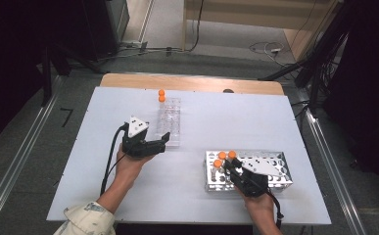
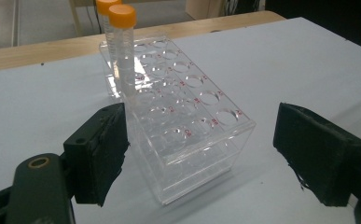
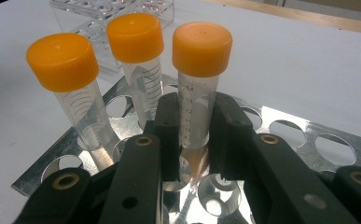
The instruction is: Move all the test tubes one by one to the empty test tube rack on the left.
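Tubes with orange caps are being moved from the metal rack to the clear rack, and the work is judged to be less than half done. Two tubes are already seated at the far end of the clear rack, one behind the other; the remaining holes of that rack are seen unfilled. Three tubes are left in the near-left corner of the metal rack.

One of these three, the gripped tube, is clamped between the jaws of the right gripper just below its cap, while its lower part is seated in its hole. Whether it has been raised at all cannot be told. The other two tubes are standing just beside it, untouched.

The left gripper is held with its jaws wide apart on either side of the near end of the clear rack, nothing being clamped; whether the pads touch the rack walls cannot be told. The rack is judged to be about to be steadied for the next insertion.

What is left: the gripped tube is to be lifted out, carried across the white table and set in a free hole, and then the last two are to be handled likewise.
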Available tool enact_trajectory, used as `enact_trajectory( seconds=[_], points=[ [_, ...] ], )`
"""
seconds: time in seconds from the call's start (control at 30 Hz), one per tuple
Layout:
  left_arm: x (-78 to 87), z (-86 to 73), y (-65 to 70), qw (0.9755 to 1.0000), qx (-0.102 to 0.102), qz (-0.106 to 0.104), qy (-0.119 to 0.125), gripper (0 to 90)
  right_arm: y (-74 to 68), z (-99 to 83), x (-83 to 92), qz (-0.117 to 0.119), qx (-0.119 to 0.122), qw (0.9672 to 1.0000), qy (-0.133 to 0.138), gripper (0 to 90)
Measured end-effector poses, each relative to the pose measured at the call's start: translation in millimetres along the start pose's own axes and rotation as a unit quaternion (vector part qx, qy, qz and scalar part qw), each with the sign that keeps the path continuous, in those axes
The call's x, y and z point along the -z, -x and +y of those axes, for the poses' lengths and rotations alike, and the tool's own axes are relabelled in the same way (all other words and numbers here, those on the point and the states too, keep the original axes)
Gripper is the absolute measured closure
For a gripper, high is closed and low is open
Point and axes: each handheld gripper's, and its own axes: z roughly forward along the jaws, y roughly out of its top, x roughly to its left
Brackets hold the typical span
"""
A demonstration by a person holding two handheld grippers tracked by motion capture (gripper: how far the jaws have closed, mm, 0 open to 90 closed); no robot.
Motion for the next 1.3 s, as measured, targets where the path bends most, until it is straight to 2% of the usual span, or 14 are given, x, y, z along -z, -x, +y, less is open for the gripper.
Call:
enact_trajectory(
  seconds=[0.17,0.33,0.47,0.63,0.77,0.9,1.1,1.3],
  points=[
    [1.3,0.9,0.5,1.0000,-0.001,-0.002,0.003,18.9,-0.5,1.1,1.6,-0.001,-0.002,1.0000,0.005,71.6],
    [2.1,1.7,1.7,1.0000,-0.003,-0.004,0.005,18.9,-0.4,6.0,8.1,-0.002,-0.003,0.9998,0.022,71.6],
    [3.7,3.3,4.0,0.9999,-0.007,-0.008,0.007,18.8,-3.3,11.0,12.6,-0.005,0.007,0.9995,0.031,71.7],
    [6.7,5.5,6.3,0.9998,-0.008,-0.013,0.012,18.8,-4.2,19.3,20.7,-0.014,0.011,0.9985,0.052,72.1],
    [8.4,6.7,8.1,0.9997,-0.008,-0.016,0.015,18.8,-2.9,25.1,27.9,-0.012,0.004,0.9981,0.060,72.1],
    [10.6,8.4,10.2,0.9996,-0.010,-0.021,0.018,18.8,-2.6,32.9,39.4,-0.012,0.005,0.9967,0.080,72.1],
    [15.8,13.0,15.0,0.9991,-0.018,-0.030,0.023,18.8,-6.2,43.4,60.5,-0.001,0.013,0.9945,0.104,72.1],
    [21.1,17.5,19.9,0.9986,-0.024,-0.037,0.028,18.8,-17.5,53.4,76.6,0.030,0.017,0.9925,0.117,72.1]
  ],
)
